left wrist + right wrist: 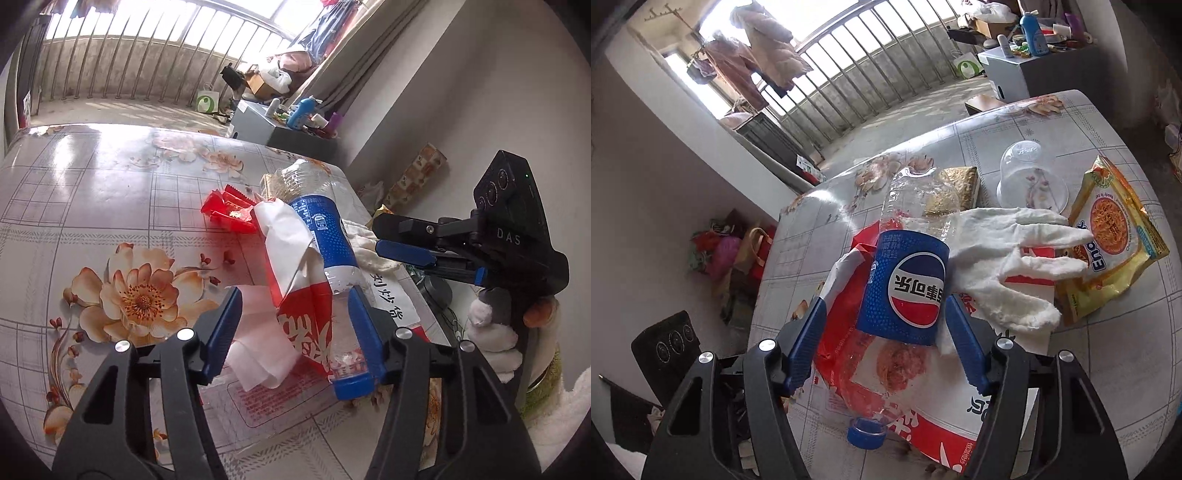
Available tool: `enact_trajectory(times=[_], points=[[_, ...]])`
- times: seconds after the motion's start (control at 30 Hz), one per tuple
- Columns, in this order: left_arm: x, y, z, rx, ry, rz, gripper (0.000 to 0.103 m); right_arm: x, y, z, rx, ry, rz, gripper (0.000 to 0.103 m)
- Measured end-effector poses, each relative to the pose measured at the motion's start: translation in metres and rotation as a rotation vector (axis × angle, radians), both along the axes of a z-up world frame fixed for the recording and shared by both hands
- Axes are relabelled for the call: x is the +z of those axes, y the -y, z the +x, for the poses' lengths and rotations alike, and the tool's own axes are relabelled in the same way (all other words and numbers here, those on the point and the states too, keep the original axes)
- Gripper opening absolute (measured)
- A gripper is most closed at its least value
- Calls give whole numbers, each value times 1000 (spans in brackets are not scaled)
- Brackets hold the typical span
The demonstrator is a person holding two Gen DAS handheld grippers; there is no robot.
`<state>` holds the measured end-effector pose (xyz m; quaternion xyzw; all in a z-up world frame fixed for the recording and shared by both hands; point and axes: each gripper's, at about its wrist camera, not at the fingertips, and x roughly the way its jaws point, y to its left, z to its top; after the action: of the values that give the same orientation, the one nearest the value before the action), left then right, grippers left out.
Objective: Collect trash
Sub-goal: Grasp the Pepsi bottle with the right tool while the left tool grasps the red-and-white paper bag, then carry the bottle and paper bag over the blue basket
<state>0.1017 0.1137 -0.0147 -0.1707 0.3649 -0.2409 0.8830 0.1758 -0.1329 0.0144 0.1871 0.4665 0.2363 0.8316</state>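
Left fingers [360, 325]: blue pads either side of bottle's cap end and red-white wrapper; right pad against bottle, left pad clear of the paper; not clamped, half spread.
Left gripper [295, 328]: low over table, near edge of pile.
Right fingers [964, 343]: straddling bottle at label; both pads just beside it, contact not clear; partly spread.
Right gripper [882, 339]: also seen from left wrist view at right, gloved hand [495, 332] on its handle.
Bottle [905, 288]: clear plastic, blue label, blue cap toward near side, lying on its side on top of wrapper.
Red-white wrapper [306, 314]: under bottle, crumpled.
White tissue [255, 354]: near left pad, flat on table.
Red foil wrapper [229, 210]: far left of bottle.
White glove [1015, 258]: lying right of bottle.
Noodle packet [1112, 236]: yellow, far right.
Clear cup [1030, 177]: upside down, far side.
Table [92, 184]: floral cloth.
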Motion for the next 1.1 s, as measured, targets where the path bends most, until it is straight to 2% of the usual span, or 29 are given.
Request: enact_trajectory(times=[0.1, 0.33, 0.43, 0.47, 0.77, 1.1], points=[[-9, 3, 5, -6, -36, 3, 48, -11, -9, 11, 7, -50, -24, 67], [-19, 3, 10, -36, -65, -63, 30, -33, -23, 23, 17, -130, -31, 67], [-18, 5, 12, -40, -58, -69, 29, -39, -24, 24, 11, -146, -12, 65], [-18, 4, 12, -36, -59, -70, 29, -40, -22, 23, 2, -148, -6, 60], [-15, -7, 7, -10, -57, -109, 27, -24, 8, 12, -20, -119, 84, 59], [33, -11, -18, 27, 86, -97, 26, 6, 34, -6, -49, -44, 123, 59]])
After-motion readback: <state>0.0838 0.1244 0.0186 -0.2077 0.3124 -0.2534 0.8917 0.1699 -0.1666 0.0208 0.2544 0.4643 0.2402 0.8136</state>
